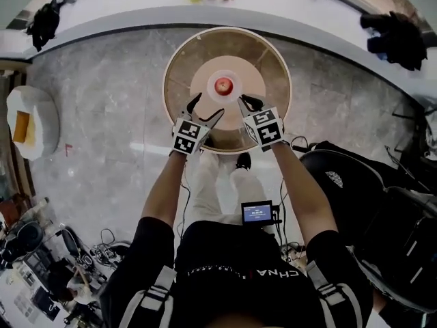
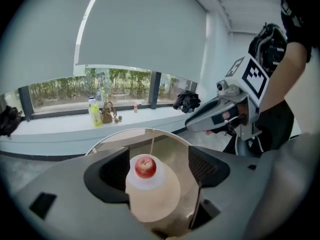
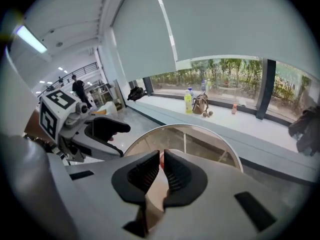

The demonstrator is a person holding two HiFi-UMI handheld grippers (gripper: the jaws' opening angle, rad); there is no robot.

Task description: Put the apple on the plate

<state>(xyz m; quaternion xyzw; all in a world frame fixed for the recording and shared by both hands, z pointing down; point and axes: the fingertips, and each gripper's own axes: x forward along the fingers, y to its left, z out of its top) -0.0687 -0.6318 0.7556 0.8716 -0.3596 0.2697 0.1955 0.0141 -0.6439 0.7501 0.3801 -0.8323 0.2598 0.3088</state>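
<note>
1. Already the apple (image 1: 223, 85) sits upright at the middle of the plate (image 1: 250, 96), so the task looks done. What remains, I judge, is drawing both grippers level and away from the plate without nudging it.
2. Left gripper (image 1: 207, 108), at the plate's near edge: fingers spread, nothing between them. Right gripper (image 1: 250, 102), beside it: fingers pressed together, empty.
3. The plate, centred on the round worktop (image 1: 183, 74), holds only the apple.

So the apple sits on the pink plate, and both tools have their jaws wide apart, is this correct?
Only partly. The apple does sit on the pink plate, and the left tool has its jaws wide apart, but the right tool has its jaws almost closed together, with nothing between them. The right gripper view shows this.
</note>
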